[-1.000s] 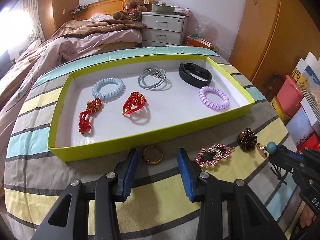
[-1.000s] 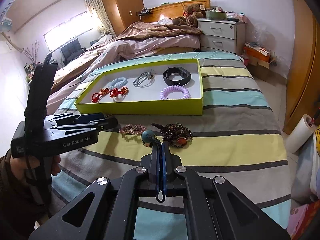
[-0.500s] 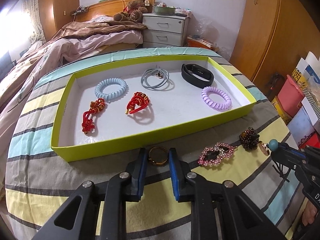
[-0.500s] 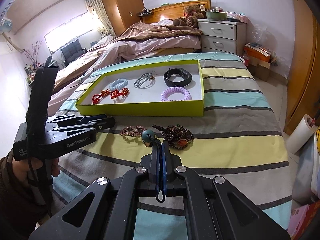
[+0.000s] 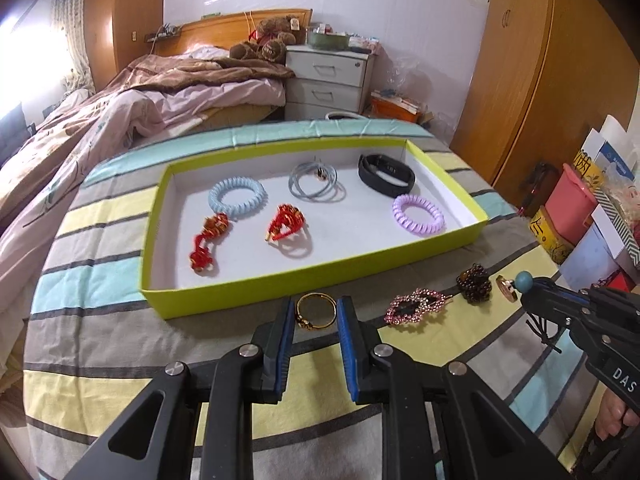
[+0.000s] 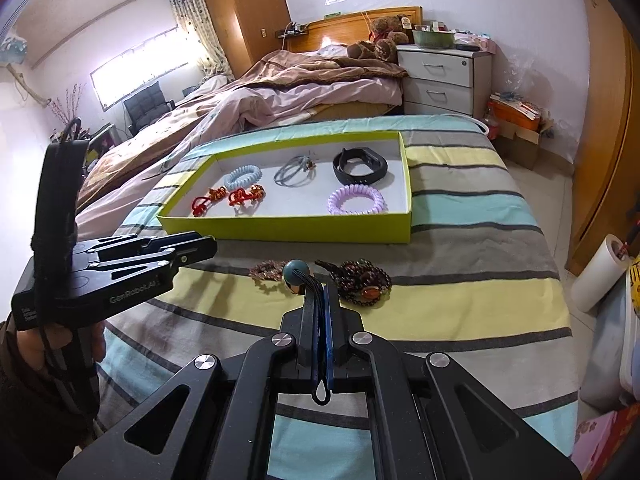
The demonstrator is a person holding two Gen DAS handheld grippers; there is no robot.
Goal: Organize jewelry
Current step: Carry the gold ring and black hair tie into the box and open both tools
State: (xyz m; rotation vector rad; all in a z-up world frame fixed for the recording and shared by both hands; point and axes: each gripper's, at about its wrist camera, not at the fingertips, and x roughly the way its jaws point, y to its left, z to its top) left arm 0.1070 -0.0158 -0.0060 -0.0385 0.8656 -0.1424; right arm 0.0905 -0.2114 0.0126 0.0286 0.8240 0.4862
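A gold ring-shaped bangle [image 5: 316,312] sits between the fingers of my left gripper [image 5: 316,314], which is shut on it just in front of the yellow-green tray [image 5: 280,284]. The tray holds a blue coil band [image 5: 238,196], grey cords [image 5: 316,182], a black band [image 5: 386,176], a purple coil band [image 5: 418,214] and two red knot pieces [image 5: 286,222]. My right gripper [image 6: 314,284] is shut on a black cord with a teal bead [image 6: 296,270]. A pink rhinestone clip [image 5: 416,305] and a dark bead bracelet [image 5: 474,282] lie on the striped bedspread.
The tray lies on a striped bed [image 6: 460,248]. A second bed with a rumpled quilt [image 5: 140,96] lies beyond, with a white nightstand [image 5: 328,80] and wooden wardrobes [image 5: 532,60]. Boxes and bags [image 5: 580,216] stand on the right.
My left gripper moved forward over the gold bangle and its fingers closed from wide open onto it. My right gripper stayed in place, still shut on the beaded cord.
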